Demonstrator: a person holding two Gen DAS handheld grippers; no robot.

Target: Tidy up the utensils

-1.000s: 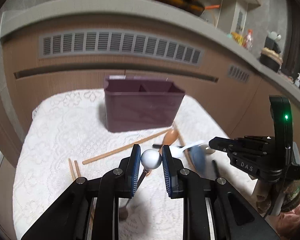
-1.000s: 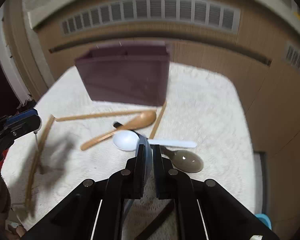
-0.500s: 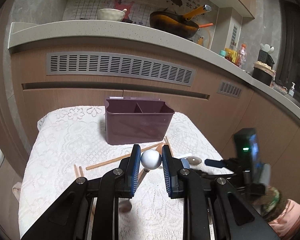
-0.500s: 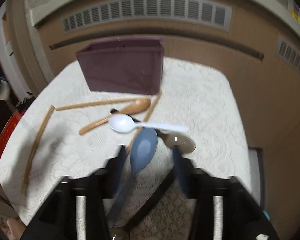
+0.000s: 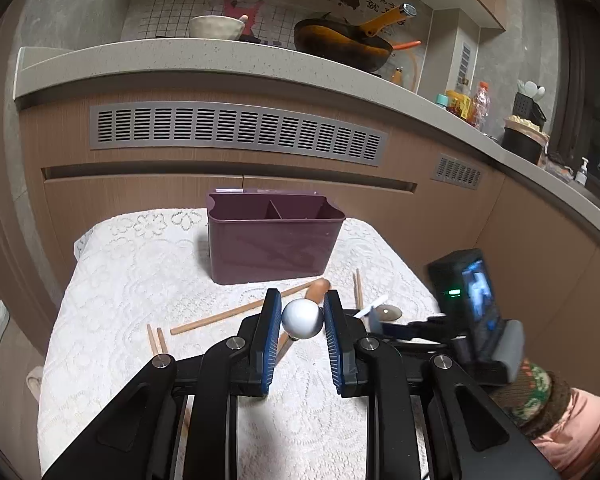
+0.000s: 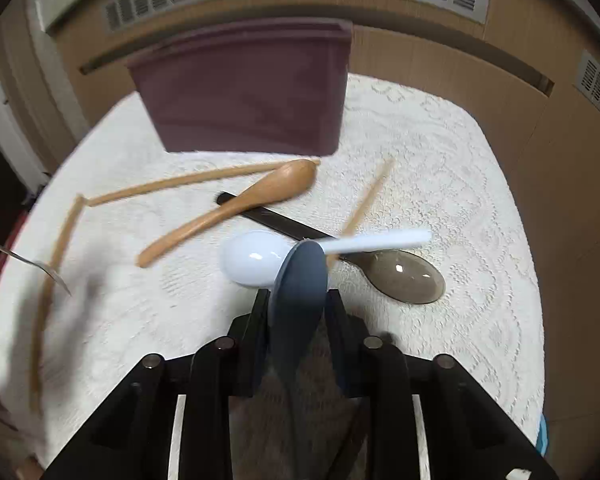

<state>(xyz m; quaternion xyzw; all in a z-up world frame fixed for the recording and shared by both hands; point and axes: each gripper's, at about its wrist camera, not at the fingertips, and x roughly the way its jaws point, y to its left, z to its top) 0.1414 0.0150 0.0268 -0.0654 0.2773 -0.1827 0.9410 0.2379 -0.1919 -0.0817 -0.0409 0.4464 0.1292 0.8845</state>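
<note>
in my left claw (image 5: 302,316) i grip a white round spoon bowl (image 5: 302,319), pinched between the two blue pads, its handle running down and away under the fingers. my right claw (image 6: 298,300) has just been closing, and a blue-grey spoon (image 6: 298,294) stands on edge between its fingers; the pads look pressed against its bowl, though the picture is blurred there.

just past the blue-grey spoon lies a white plastic spoon (image 6: 260,258) on the lace tablecloth (image 6: 439,168), its bowl to the left and its handle reaching right. beside it on the right sits a smoky translucent spoon (image 6: 405,276), whose dark handle runs up-left under the others. a wooden spoon (image 6: 236,208) lies across that dark handle, bowl toward the far side. loose wooden chopsticks (image 6: 196,180) are scattered around: one long stick behind the wooden spoon, one slanting at the right, others along the left edge of the cloth.

farther on stands the dark purple utensil bin (image 5: 274,248), upright near the back edge of the cloth, with a divider splitting it into compartments; i can see nothing inside it from here.

behind it runs a wooden cabinet front with a grey vent grille (image 5: 236,132), and above that a counter with a pan (image 5: 341,44) and a bowl (image 5: 216,27).
</note>
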